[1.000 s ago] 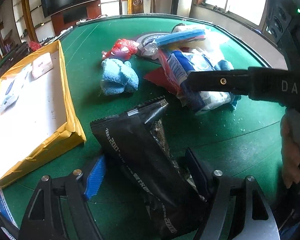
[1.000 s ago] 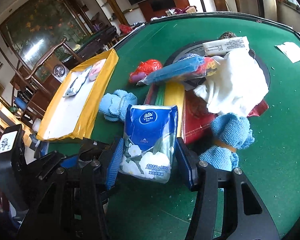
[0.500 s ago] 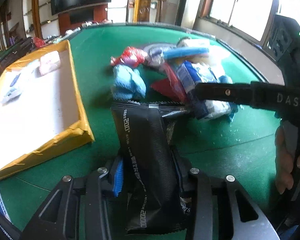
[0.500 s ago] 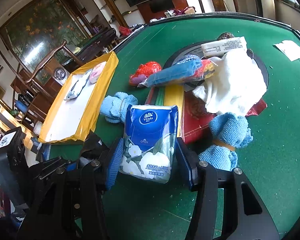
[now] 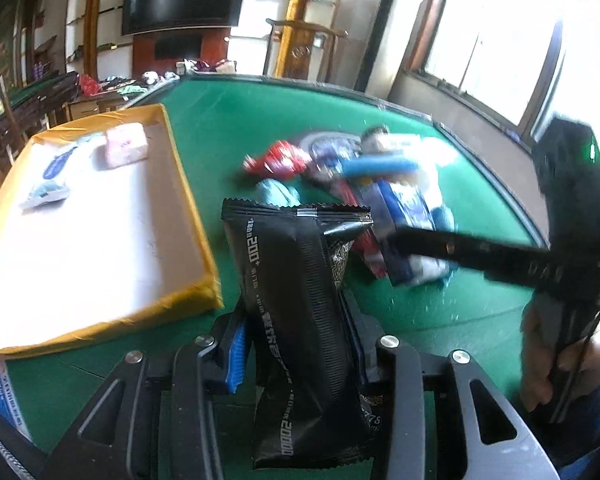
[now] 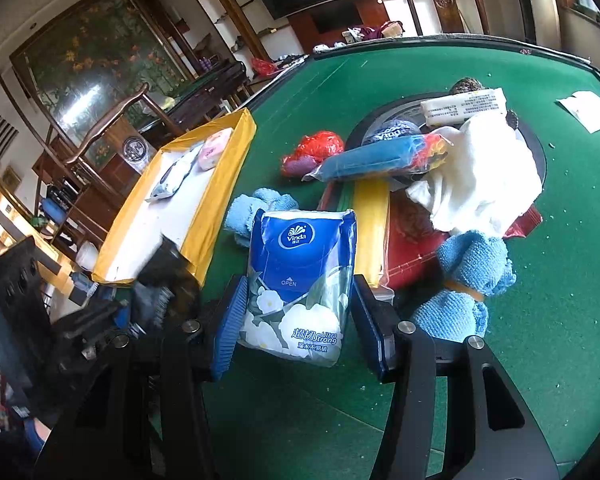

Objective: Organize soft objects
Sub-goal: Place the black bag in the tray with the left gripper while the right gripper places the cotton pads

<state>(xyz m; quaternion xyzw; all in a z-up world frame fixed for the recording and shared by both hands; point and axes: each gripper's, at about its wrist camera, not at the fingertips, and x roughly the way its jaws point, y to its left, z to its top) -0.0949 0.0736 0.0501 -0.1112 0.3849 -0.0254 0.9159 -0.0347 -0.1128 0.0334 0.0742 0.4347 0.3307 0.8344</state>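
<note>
My left gripper [image 5: 296,336] is shut on a black foil packet [image 5: 296,280], which stands upright between the blue pads, lifted off the green table [image 5: 440,320]. My right gripper [image 6: 300,320] is shut on a blue and white tissue pack [image 6: 304,264], whose lower end is on the felt. Behind it lies a pile: a blue towel bundle [image 6: 472,276], a white cloth [image 6: 484,176], a blue tube packet [image 6: 376,160], a red bag [image 6: 320,146] and a light blue cloth [image 6: 252,212]. A yellow-rimmed tray [image 5: 196,216] to the left holds a pink packet [image 5: 126,146] and a white pouch [image 5: 48,188].
A hand [image 5: 548,364] grips the right tool's handle at the right edge of the left wrist view. A round dark insert [image 6: 536,148] lies under the pile. A white paper [image 6: 588,110] lies far right. Chairs and shelves stand beyond the table's edge.
My left gripper closed on the black packet, stood it upright and lifted it off the felt, swinging a little towards the tray. The right gripper and its tissue pack stayed put.
</note>
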